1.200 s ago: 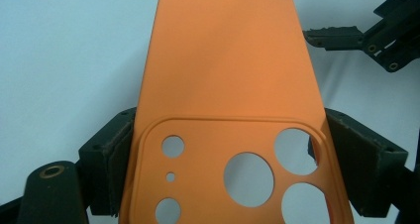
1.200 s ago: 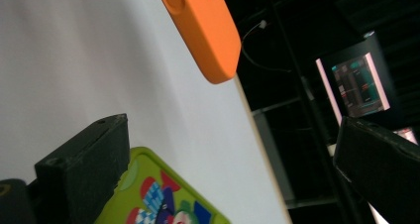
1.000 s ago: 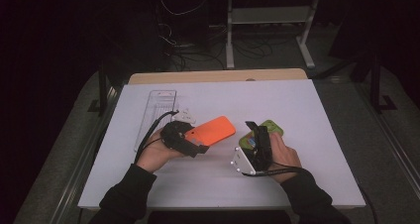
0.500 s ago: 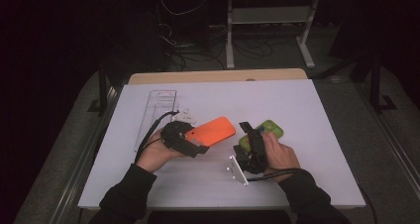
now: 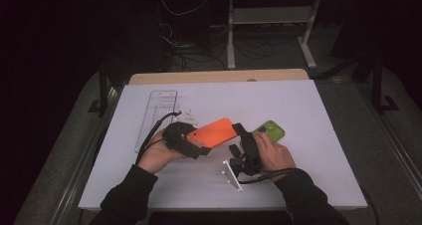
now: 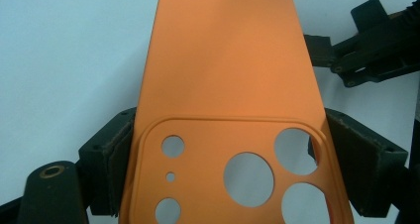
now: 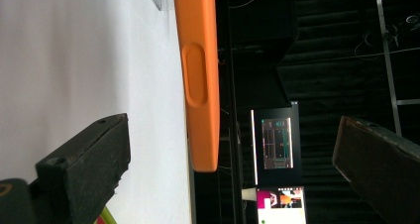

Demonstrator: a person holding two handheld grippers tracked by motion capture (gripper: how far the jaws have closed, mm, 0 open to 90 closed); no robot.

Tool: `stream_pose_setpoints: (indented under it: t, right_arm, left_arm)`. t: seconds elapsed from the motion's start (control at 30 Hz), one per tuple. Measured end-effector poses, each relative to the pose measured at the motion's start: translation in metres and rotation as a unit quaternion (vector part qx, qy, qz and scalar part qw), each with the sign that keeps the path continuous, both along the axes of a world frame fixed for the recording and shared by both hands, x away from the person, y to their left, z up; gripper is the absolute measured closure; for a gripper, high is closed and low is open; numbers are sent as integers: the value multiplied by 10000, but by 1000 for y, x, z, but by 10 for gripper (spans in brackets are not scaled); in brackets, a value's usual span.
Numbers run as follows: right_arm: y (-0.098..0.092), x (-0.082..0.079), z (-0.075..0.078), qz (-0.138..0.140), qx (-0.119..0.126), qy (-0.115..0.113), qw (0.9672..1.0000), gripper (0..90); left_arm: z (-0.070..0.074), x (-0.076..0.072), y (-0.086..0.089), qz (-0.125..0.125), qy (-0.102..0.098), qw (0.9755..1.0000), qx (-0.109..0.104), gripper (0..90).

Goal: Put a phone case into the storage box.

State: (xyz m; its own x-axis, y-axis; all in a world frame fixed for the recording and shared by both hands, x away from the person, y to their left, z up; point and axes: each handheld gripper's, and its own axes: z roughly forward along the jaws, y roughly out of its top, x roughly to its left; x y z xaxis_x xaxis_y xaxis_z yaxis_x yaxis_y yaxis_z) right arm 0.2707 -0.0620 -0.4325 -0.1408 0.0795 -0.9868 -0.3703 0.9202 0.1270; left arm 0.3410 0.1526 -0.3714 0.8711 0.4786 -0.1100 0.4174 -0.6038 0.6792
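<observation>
A: Left gripper [image 5: 191, 144] clamps the orange phone case [image 5: 215, 132] at its camera-cutout end, pads on both long edges. The case is held just above the white table [image 5: 308, 115], its free end toward the right gripper [image 5: 241, 133].

B: Right gripper's jaws stand wide, turned on their side, case edge between them, untouched. Green phone case [image 5: 269, 131] lies on the table beside that hand.
</observation>
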Motion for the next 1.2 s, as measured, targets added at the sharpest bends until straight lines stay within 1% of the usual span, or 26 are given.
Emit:
stream_pose_setpoints:
  t: [0.03,0.07,0.1,0.13,0.17,0.2,0.27,0.4,0.43,0.47,0.5,0.53,0.57,0.6,0.63,0.7,0.73,0.77,0.93,1.03,1.1,1.2]
  right_arm:
    - [1,0,0,14,-23,-14,10000,17]
    - [2,0,0,22,-2,-18,10000,23]
    - [3,1,2,83,-58,-106,9999,30]
    - [5,0,2,78,59,-116,9999,34]
    - [7,0,3,72,83,-59,9999,40]
    - [10,0,3,108,60,-105,9999,47]
    - [14,0,2,130,62,-98,9998,67]
    - [22,2,1,209,22,-115,9997,137]
    - [24,2,1,176,64,-79,9998,156]
    - [25,3,1,174,35,-70,9998,172]
    - [26,3,1,134,44,-51,9999,199]
    - [26,4,0,132,-1,-71,9999,213]
    - [26,3,0,130,-3,-68,9999,233]
    - [26,3,1,132,-27,-83,9999,248]
    - [26,2,1,126,-17,-83,9999,276]
    - [26,1,-1,171,148,-136,9997,315]
    - [26,0,1,196,75,-133,9997,344]
    - [26,-1,1,196,66,-133,9997,361]
    - [25,-1,-1,213,-61,-102,9997,482]
    - [24,-2,-1,238,-45,-62,9997,562]
    - [23,-1,-2,251,-61,-29,9997,591]
    - [23,-1,-2,239,-156,-32,9996,638]
  left_arm:
    - [0,0,0,-44,-1,10000,46,160]
    - [0,0,0,-38,6,10000,31,160]
    - [0,0,0,-32,-2,10000,35,160]
    - [0,0,0,-29,-6,10000,39,159]
    - [1,0,0,-47,-10,10000,55,159]
    - [0,0,0,-49,0,10000,31,160]
    - [0,-1,-1,-36,8,10000,11,160]
    - [1,0,1,-94,-11,9999,75,159]
    - [0,0,1,-73,-10,10000,41,159]
    - [0,-1,0,-2,10,10000,-66,159]
    - [0,0,1,-55,-9,10000,-8,159]
    - [1,1,2,-119,-25,9999,62,159]
    - [1,0,2,-76,-16,10000,25,159]
    - [1,0,2,-102,-59,9999,51,159]
    - [1,0,2,-111,-55,9999,54,159]
    - [1,-1,1,-91,-39,9999,23,159]
    - [0,-2,0,-16,-3,10000,-85,159]
    - [1,0,2,-189,-51,9998,74,159]
    - [1,0,1,-205,-51,9998,60,159]
    - [1,-1,1,-202,-38,9998,40,159]
    - [1,-1,1,-207,-50,9998,52,159]
    - [1,-1,1,-201,-41,9998,26,159]
